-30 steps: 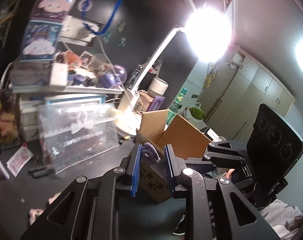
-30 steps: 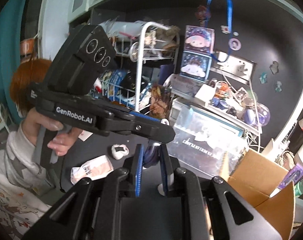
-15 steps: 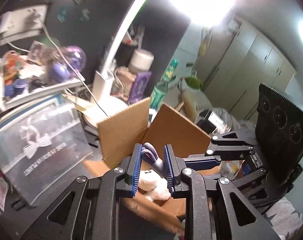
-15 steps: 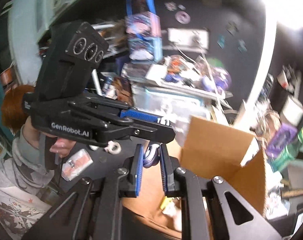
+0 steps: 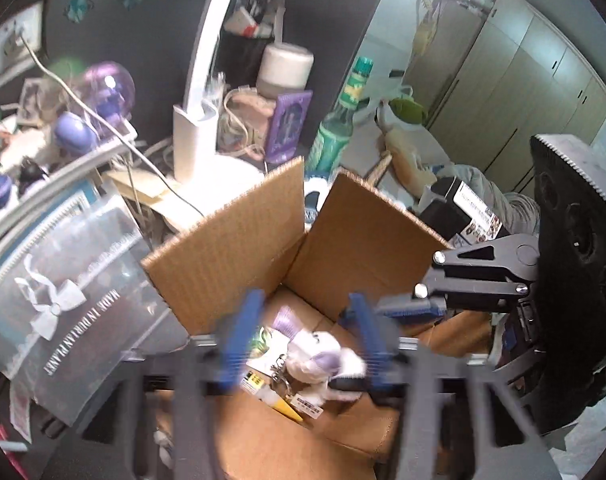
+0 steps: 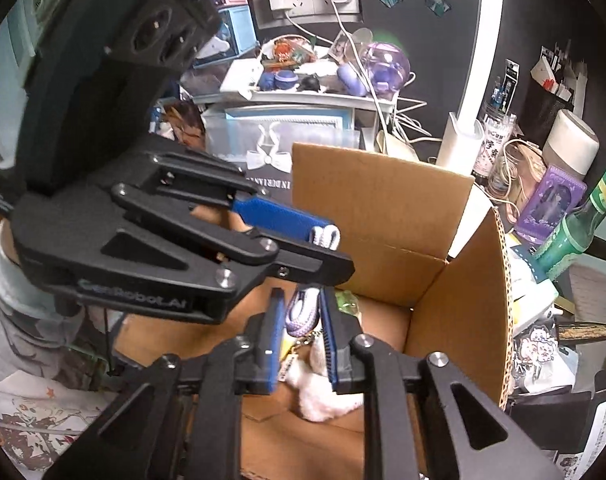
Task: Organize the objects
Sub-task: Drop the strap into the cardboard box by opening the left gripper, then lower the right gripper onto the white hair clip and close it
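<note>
An open cardboard box (image 5: 231, 248) (image 6: 383, 216) stands on the dark desk. A white and purple plush keychain (image 5: 323, 364) lies inside it among small packets. My left gripper (image 5: 303, 344) is open, its blue pads wide apart over the box, with the plush below between them. In the right wrist view my right gripper (image 6: 301, 332) is shut on the plush's purple braided strap (image 6: 303, 312), with the white plush (image 6: 323, 396) hanging below inside the box. The left gripper (image 6: 303, 236) hovers just above, a bit of strap at its pad.
A clear plastic case with a bow print (image 5: 63, 308) leans left of the box. A white lamp stem (image 5: 195, 112), a green bottle (image 5: 339, 124), a purple card (image 5: 289, 128) and a cluttered shelf (image 6: 315, 92) stand behind. Papers and stickers (image 6: 539, 352) lie to the right.
Both grippers moved over and down into the open box. The left gripper opened and let go of the strap; the plush now hangs in the box from the right gripper.
</note>
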A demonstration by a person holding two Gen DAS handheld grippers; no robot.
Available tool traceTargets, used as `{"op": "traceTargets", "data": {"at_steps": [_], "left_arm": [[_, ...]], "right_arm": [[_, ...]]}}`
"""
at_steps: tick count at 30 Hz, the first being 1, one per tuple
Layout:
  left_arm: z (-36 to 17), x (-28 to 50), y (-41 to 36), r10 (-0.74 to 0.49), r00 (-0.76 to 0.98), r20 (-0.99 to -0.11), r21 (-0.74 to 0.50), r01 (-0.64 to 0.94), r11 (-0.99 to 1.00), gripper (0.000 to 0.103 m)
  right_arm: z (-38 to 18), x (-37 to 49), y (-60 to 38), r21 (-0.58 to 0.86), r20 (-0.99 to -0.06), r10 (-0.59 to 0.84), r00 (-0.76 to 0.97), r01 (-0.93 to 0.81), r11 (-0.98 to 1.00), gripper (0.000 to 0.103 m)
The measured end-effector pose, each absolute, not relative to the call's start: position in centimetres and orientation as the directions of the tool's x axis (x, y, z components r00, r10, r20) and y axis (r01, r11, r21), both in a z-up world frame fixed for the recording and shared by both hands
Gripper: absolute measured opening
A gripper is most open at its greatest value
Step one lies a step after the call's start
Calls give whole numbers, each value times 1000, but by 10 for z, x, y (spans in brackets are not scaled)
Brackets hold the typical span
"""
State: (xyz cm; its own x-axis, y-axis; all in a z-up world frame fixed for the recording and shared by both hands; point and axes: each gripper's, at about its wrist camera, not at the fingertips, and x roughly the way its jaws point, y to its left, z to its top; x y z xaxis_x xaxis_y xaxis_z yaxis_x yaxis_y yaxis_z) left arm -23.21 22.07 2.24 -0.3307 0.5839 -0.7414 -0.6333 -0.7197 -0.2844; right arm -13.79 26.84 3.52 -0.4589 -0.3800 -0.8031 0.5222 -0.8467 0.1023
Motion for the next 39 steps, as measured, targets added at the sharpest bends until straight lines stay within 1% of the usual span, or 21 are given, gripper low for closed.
{"op": "traceTargets", "data": {"at_steps": [1, 2, 4, 8, 11, 14, 18, 22, 25, 29, 33, 39], "left_arm": [[26, -232, 217, 593, -342, -729, -286, -635, -718, 73], [31, -229, 212, 608, -351, -712, -293, -639, -712, 75], [42, -222, 201, 626, -367, -688, -299, -644, -705, 77], [66, -203, 170, 641, -444, -625, -274, -644, -714, 89], [81, -184, 140, 644, -503, -576, -260, -634, -728, 94], [90, -162, 106, 625, -575, -528, -241, -604, -760, 96], [84, -133, 63, 586, -658, -473, -241, -543, -805, 98], [62, -111, 27, 540, -717, -442, -260, -473, -842, 99], [41, -99, 5, 505, -743, -440, -278, -422, -863, 99], [8, -89, -22, 475, -758, -447, -318, -362, -876, 99], [-19, -85, -41, 452, -762, -464, -348, -313, -884, 99], [-38, -83, -53, 475, -743, -472, -398, -301, -867, 99]], "right_arm": [[36, -138, 267, 93, -799, -376, -468, 523, -848, 37], [38, -136, 267, 83, -793, -375, -480, 525, -847, 42], [42, -132, 264, 68, -781, -375, -499, 530, -845, 42], [59, -114, 252, 35, -712, -418, -564, 566, -824, 42], [73, -91, 233, 19, -649, -480, -590, 618, -786, 42], [83, -67, 209, 4, -601, -545, -585, 679, -734, 42], [83, -38, 172, -5, -566, -615, -548, 749, -663, 42], [62, -25, 135, 37, -588, -647, -486, 783, -621, 42], [41, -20, 112, 62, -604, -646, -467, 781, -622, 42], [5, -27, 93, 131, -636, -628, -448, 740, -660, 42], [-34, -45, 87, 162, -684, -557, -472, 646, -746, 42], [-87, -88, 94, 105, -761, -363, -538, 450, -887, 42]]}}
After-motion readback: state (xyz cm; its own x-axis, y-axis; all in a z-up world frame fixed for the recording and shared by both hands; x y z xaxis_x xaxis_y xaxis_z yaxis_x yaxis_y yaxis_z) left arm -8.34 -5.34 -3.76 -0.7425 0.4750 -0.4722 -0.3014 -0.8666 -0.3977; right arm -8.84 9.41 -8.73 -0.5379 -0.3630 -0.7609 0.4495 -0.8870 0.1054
